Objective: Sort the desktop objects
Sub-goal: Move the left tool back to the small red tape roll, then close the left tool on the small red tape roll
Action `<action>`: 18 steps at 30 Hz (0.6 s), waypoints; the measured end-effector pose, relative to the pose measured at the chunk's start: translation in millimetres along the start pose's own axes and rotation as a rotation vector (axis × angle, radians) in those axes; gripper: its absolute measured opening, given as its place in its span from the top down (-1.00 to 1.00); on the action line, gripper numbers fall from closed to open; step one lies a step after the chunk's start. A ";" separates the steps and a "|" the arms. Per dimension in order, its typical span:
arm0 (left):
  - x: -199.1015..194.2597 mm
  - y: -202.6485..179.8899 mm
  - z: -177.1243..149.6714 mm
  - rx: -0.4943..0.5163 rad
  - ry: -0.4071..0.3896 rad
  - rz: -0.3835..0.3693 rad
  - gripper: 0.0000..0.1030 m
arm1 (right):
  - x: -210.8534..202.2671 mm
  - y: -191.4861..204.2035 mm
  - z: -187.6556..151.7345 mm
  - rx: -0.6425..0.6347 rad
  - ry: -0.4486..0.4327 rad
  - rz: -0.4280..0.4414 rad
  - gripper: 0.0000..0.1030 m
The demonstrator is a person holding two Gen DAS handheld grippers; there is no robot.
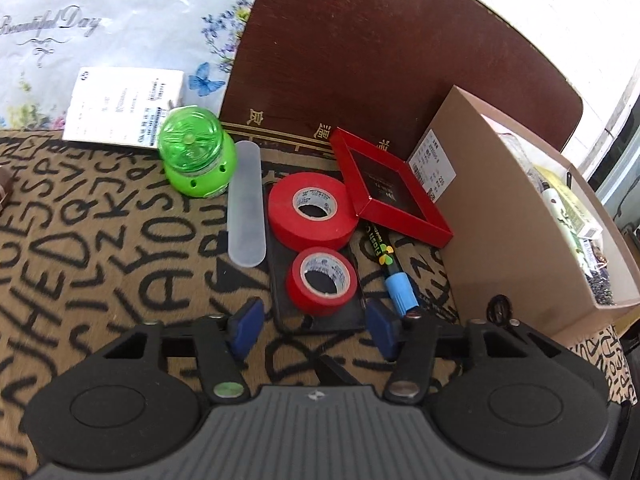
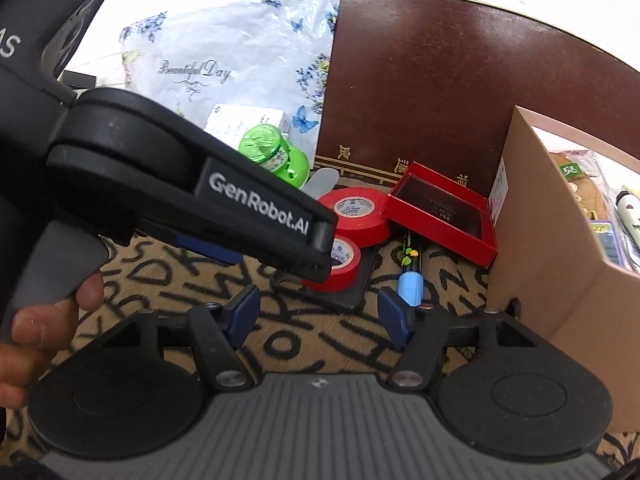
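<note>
My left gripper (image 1: 316,326) is open and empty, just short of a small red tape roll (image 1: 322,280) that lies on a black phone case (image 1: 280,300). A larger red tape roll (image 1: 308,210) lies behind it. A blue-capped marker (image 1: 394,274) lies to the right, partly under a red frame box (image 1: 384,186). A frosted plastic case (image 1: 246,208) and a green jar (image 1: 196,152) lie to the left. My right gripper (image 2: 318,312) is open and empty, behind the small roll (image 2: 340,268) and the marker (image 2: 410,276). The left gripper's body (image 2: 200,188) crosses the right wrist view.
An open cardboard box (image 1: 500,216) with several items stands at the right, also in the right wrist view (image 2: 552,240). A dark brown board (image 1: 380,52) leans at the back. A white paper box (image 1: 124,106) and a floral bag (image 1: 120,12) lie at the back left.
</note>
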State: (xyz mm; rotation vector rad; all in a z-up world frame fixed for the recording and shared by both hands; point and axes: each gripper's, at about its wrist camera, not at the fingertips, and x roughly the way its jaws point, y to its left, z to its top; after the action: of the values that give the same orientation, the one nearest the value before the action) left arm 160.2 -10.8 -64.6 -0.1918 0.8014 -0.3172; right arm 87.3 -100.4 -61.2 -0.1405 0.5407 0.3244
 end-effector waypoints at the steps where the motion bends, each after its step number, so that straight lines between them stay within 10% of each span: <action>1: 2.9 0.7 2.2 -0.001 0.002 -0.004 -0.10 | 3.8 -0.7 1.0 0.003 0.001 -0.001 -0.17; 18: 39.7 4.8 23.4 0.031 0.047 -0.059 0.03 | 45.0 -3.2 7.9 0.032 0.003 -0.029 -0.08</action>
State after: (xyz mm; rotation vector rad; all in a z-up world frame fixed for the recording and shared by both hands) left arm 204.1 -19.0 -76.7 -0.1797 0.8383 -0.3910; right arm 128.6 -89.8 -78.0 -0.1183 0.5461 0.2872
